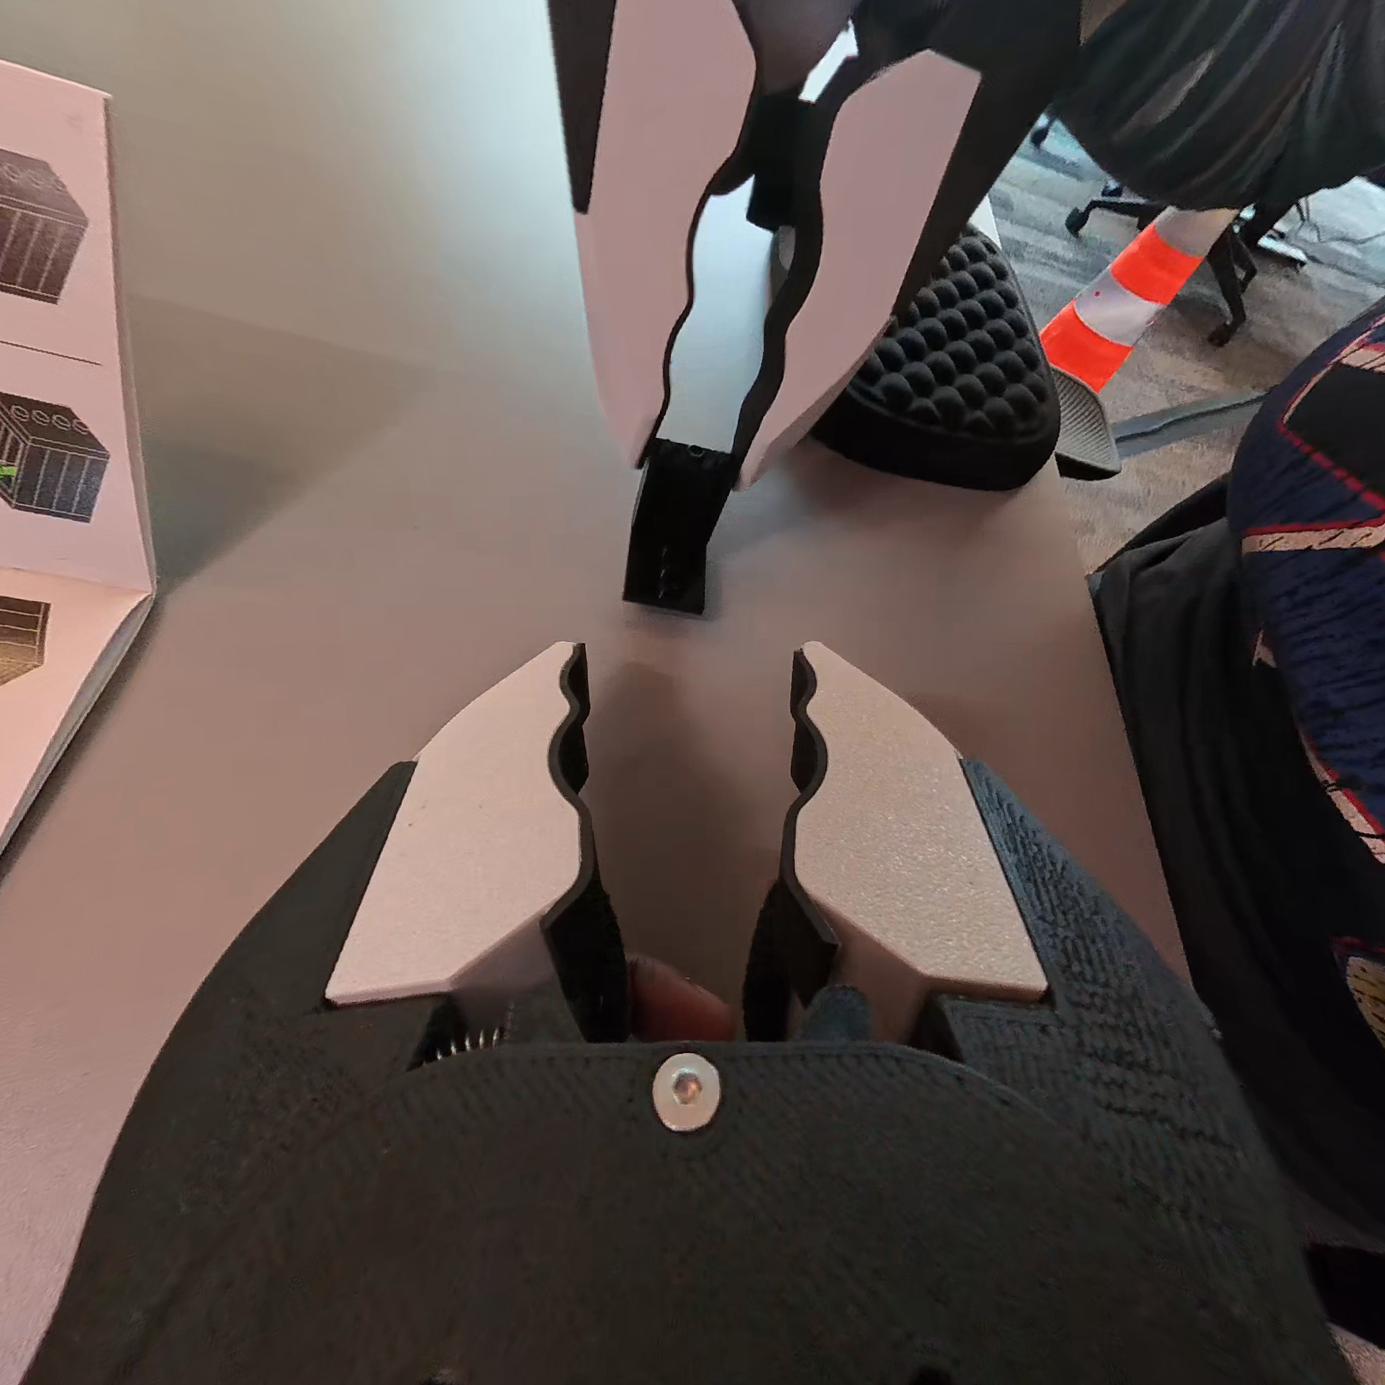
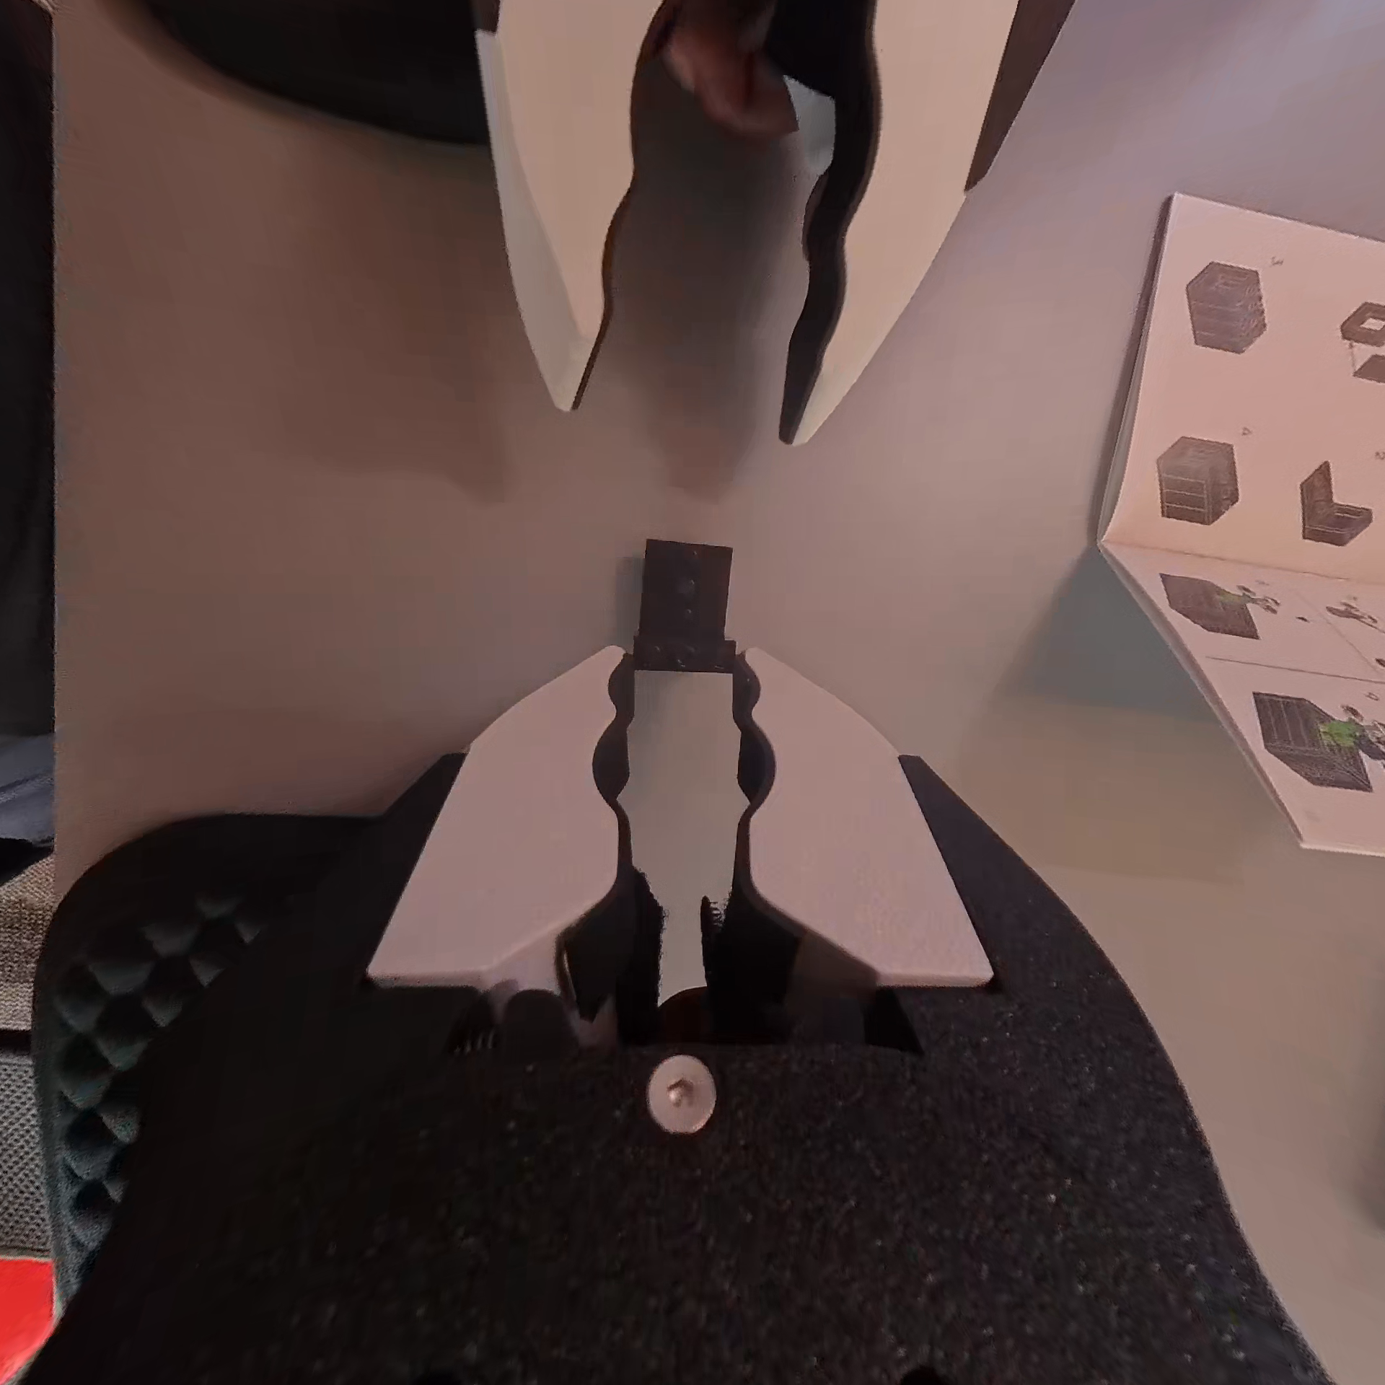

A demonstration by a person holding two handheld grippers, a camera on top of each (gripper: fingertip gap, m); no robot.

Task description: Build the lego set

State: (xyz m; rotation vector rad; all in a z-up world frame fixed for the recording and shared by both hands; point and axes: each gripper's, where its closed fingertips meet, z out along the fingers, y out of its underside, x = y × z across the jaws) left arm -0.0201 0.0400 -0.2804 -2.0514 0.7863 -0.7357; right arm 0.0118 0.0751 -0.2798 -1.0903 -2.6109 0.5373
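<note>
1. Right hand-held gripper (image 2: 683, 659) is clamped on a black lego piece (image 2: 686, 599), gripping only its near end with the very fingertips; the far end rests on or just above the surface (image 2: 300, 450), I can't tell which. In the left wrist view the same piece (image 1: 671, 532) hangs tilted from those tips at 12 o'clock.
2. Left hand-held gripper (image 1: 689, 659) is released, holding nothing, jaws spread, facing the piece from just short of it. In the right wrist view it comes in from 12 o'clock (image 2: 674, 420).
3. Risk: the tip-only grip is shallow. Any push from the left one, or pressing down on the surface, would likely pivot the piece or pop it out.
4. Risk: the two sets of fingertips are close and head-on; closing in further could knock them together and shift the piece.
5. Risk: black piece, dim light, studs hard to read, so orientation is easy to get wrong.
6. Instruction booklet (image 2: 1274, 524) lies open at 3 o'clock in the right wrist view, at 9 o'clock (image 1: 60, 375) in the left. It shows drawings of black blocks; small marks are too blurred to read. No brand legible.
7. Past the surface's edge, at 1–2 o'clock in the left wrist view: black textured cushion (image 1: 952, 375), orange-and-white cone (image 1: 1124, 292).
</note>
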